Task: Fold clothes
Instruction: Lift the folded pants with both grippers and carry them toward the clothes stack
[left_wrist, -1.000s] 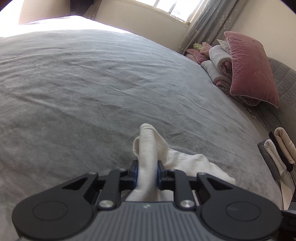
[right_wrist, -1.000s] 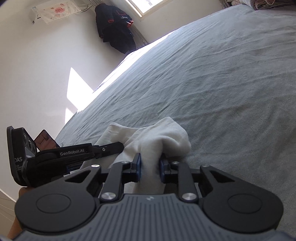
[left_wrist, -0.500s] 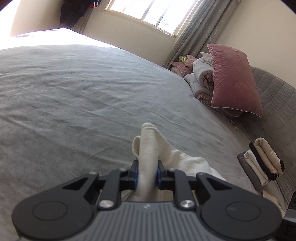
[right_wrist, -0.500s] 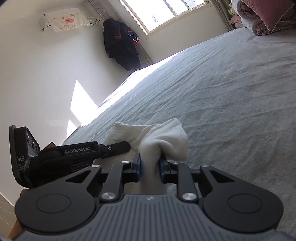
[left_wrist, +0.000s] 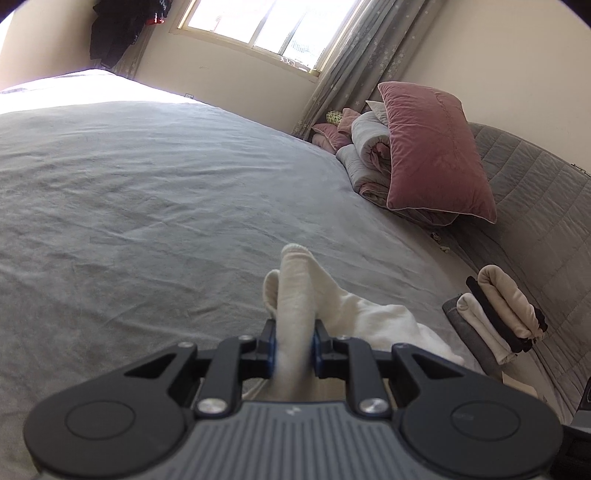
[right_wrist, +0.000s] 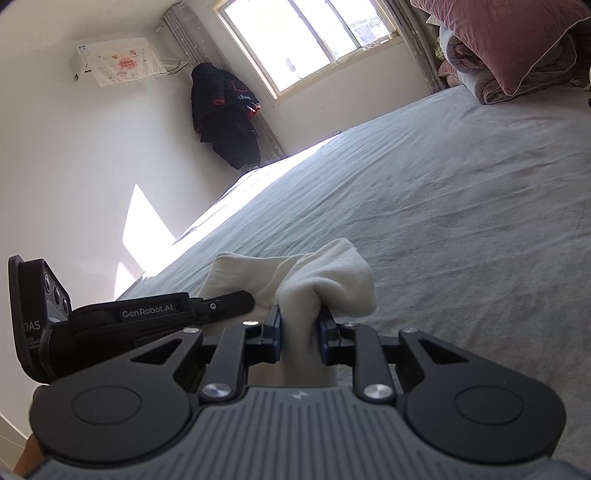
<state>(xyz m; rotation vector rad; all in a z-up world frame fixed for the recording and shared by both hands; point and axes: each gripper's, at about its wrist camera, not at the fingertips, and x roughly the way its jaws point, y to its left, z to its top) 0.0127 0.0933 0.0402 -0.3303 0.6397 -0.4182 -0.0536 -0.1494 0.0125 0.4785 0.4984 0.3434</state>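
Note:
A white garment (left_wrist: 354, 317) hangs between both grippers above the grey bed (left_wrist: 147, 206). My left gripper (left_wrist: 294, 345) is shut on a bunched fold of it, which sticks up past the pads. In the right wrist view the same white garment (right_wrist: 332, 273) is pinched by my right gripper (right_wrist: 300, 334), with cloth bulging over the jaws. The left gripper (right_wrist: 221, 301) shows there as a black body at the lower left, beside the cloth. The rest of the garment below the grippers is hidden.
A pink pillow (left_wrist: 436, 147) leans on rolled grey and pink bedding (left_wrist: 365, 158) by the grey headboard (left_wrist: 535, 206). A stack of folded clothes (left_wrist: 495, 317) lies at the bed's right edge. A dark coat (right_wrist: 225, 114) hangs in the corner near the window (right_wrist: 314, 40).
Both grippers have risen and tilted up with the white garment held in them; more of the window and walls shows, and the bed sits lower in both views.

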